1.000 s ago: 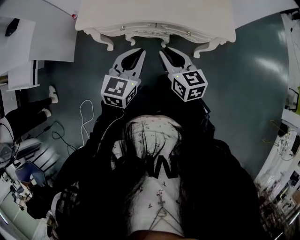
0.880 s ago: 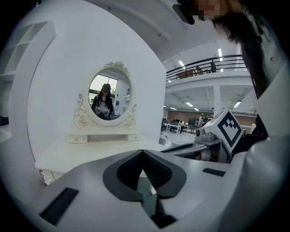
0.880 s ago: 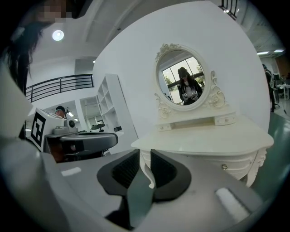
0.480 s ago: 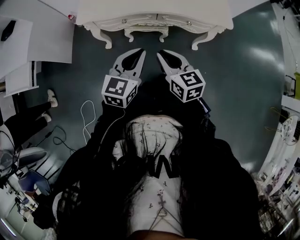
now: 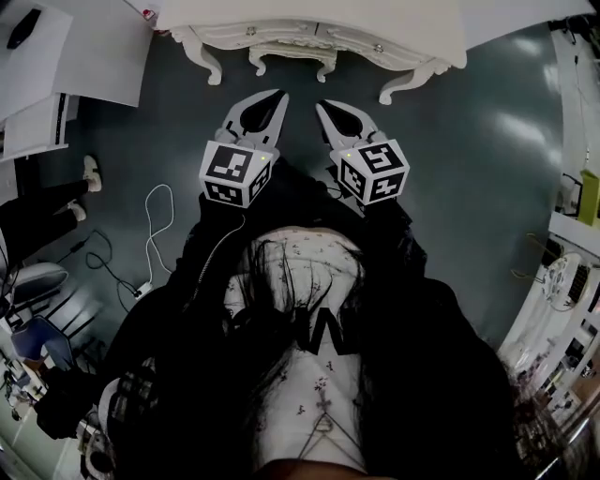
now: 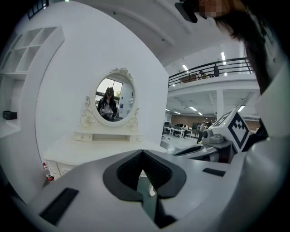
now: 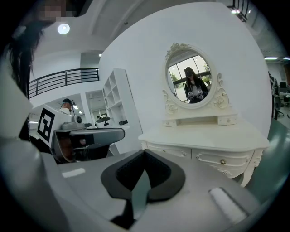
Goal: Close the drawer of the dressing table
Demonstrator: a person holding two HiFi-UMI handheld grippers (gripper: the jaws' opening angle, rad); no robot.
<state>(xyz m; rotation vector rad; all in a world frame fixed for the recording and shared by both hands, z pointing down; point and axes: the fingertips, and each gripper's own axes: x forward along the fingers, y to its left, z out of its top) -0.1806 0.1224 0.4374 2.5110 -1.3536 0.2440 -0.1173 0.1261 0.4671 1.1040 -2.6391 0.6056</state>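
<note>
The white dressing table (image 5: 309, 28) stands at the top of the head view, and its front drawers (image 7: 222, 161) sit flush with gold knobs showing. An oval mirror (image 7: 192, 79) on it reflects the person. Both grippers hang over the dark floor a short way in front of the table, touching nothing. My left gripper (image 5: 279, 95) is shut with nothing in it, its pads meeting at the tip (image 6: 142, 152). My right gripper (image 5: 321, 105) is shut and empty too, its tips (image 7: 145, 152) pointing at the table's left end.
White desks and shelving (image 5: 56, 66) stand at the upper left. Cables (image 5: 155, 234) trail over the green floor (image 5: 487, 169) on the left, near another person's legs and white shoes (image 5: 89, 173). Cluttered benches (image 5: 562, 281) line the right edge.
The dressing table has slid toward the top of the head view, so both grippers stand farther back from it. The right jaws have drawn together.
</note>
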